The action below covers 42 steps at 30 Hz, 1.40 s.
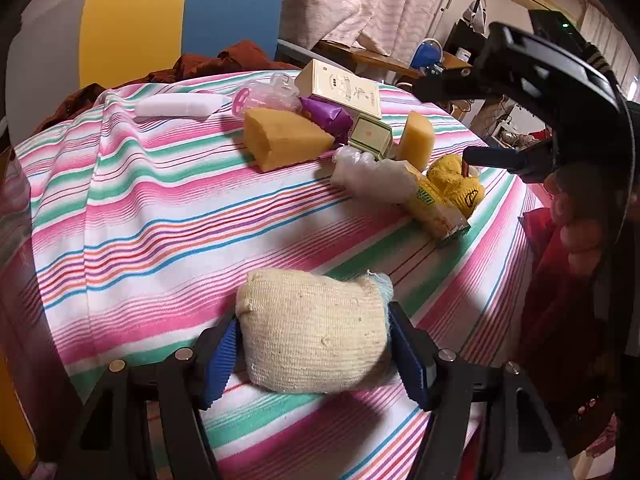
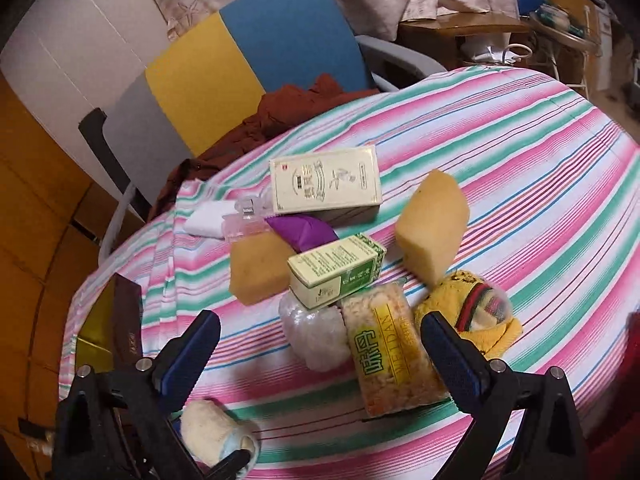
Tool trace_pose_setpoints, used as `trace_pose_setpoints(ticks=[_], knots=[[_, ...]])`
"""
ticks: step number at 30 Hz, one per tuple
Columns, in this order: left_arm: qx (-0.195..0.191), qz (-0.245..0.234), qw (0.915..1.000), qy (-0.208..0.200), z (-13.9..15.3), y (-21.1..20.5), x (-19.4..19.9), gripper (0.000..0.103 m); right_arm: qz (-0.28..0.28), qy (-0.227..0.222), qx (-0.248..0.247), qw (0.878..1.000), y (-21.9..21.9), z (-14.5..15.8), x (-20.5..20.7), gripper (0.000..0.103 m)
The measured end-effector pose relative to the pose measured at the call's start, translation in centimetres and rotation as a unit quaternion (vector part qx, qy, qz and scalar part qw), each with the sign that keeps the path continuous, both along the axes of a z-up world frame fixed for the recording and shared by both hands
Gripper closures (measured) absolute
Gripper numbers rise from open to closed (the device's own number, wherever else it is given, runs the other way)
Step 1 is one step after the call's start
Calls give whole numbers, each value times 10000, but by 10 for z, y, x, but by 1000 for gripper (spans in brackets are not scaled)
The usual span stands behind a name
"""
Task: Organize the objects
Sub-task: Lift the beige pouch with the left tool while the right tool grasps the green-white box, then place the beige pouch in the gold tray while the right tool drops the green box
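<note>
1. Your left gripper [image 1: 314,354] sits at the bottom centre of the left wrist view, its blue pads pressed against both sides of a cream knitted bundle [image 1: 316,330], which it grips just above the striped cloth.
2. Your right gripper [image 2: 320,354] stands wide apart with nothing between its pads, low in the right wrist view, over the near end of the pile.
3. Largest of all is the tabletop [image 2: 540,152], covered in pink, green and white stripes and filling most of both views.
4. At upper left of the right wrist view stands a chair [image 2: 256,52] with a yellow and blue back; a rust-brown cloth [image 2: 296,108] lies on its seat.
5. At the middle of that view is the pile: a cream flat box [image 2: 326,180] leans on the far side, with a purple packet [image 2: 302,234] just below it.
6. Two yellow sponges flank the centre, one at left [image 2: 256,270] and one tilted up at right [image 2: 434,228].
7. A small green-and-cream box [image 2: 336,272] rests on a white plastic-wrapped lump [image 2: 316,334].
8. A yellow snack packet [image 2: 394,350] lies between your right gripper's fingers' line and the pile, touching a yellow knitted item [image 2: 472,312] at right.
</note>
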<state>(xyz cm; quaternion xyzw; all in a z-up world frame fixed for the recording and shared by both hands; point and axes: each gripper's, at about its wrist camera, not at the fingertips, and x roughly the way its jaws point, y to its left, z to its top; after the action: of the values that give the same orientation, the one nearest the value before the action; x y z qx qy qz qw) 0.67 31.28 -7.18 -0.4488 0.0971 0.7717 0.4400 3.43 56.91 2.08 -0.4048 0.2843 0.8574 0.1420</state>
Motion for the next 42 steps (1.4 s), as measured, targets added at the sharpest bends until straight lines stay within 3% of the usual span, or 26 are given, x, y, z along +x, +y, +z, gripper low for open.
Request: trace_pose_setpoints(ticks=[9, 16, 26, 29, 31, 35, 42], knots=[[132, 48, 9999, -39, -3, -15, 0, 33, 462, -712, 489, 9952, -5, -14, -44, 1], [205, 71, 9998, -49, -5, -16, -2, 33, 302, -981, 294, 9943, 22, -34, -69, 1], [237, 83, 9997, -66, -5, -15, -2, 33, 568, -1167, 301, 9911, 25, -48, -87, 2], [239, 96, 9997, -53, -5, -15, -2, 33, 655, -1235, 418, 9893, 22, -49, -85, 27], [234, 95, 9997, -16, -6, -14, -1, 33, 744, -1272, 534, 9876, 17, -49, -85, 27], [252, 108, 9996, 8, -5, -15, -1, 33, 851, -1103, 749, 9874, 8, -38, -79, 27], [256, 76, 9995, 162, 13, -23, 10, 34, 368, -319, 632, 9968, 21, -8, -49, 27]])
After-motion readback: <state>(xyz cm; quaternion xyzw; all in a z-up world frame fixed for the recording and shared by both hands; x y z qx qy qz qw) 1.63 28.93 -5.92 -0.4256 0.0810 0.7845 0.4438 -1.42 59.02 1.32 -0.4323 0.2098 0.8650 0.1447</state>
